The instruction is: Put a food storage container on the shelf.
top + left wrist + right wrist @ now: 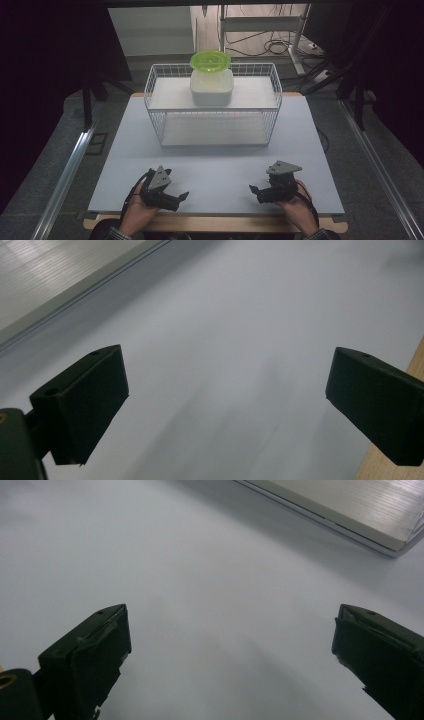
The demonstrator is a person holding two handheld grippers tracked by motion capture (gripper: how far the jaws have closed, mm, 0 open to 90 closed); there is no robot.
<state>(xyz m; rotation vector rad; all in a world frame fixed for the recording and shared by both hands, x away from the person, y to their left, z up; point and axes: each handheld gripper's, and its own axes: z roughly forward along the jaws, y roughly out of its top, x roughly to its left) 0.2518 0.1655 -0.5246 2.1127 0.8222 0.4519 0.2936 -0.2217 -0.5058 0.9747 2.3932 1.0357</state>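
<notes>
A white wire basket (159, 107) stands at the far middle of the pale table (215, 165). On its upper shelf sits a white tub (211, 87) with a round green lid (210, 60) resting on top. My left gripper (177, 199) lies low over the table's near left, held in a hand, its jaws wide apart and pointing inward. My right gripper (256, 194) mirrors it at the near right, also open. In the left gripper view the left gripper (225, 405) has bare table between its fingers. In the right gripper view the right gripper (227, 655) likewise holds nothing.
A wooden strip (215, 223) edges the table's near side. Metal rails (62, 177) run along the floor on both sides of the table. Cables and a metal frame (260, 30) stand behind the table, and dark curtains hang to the left and right.
</notes>
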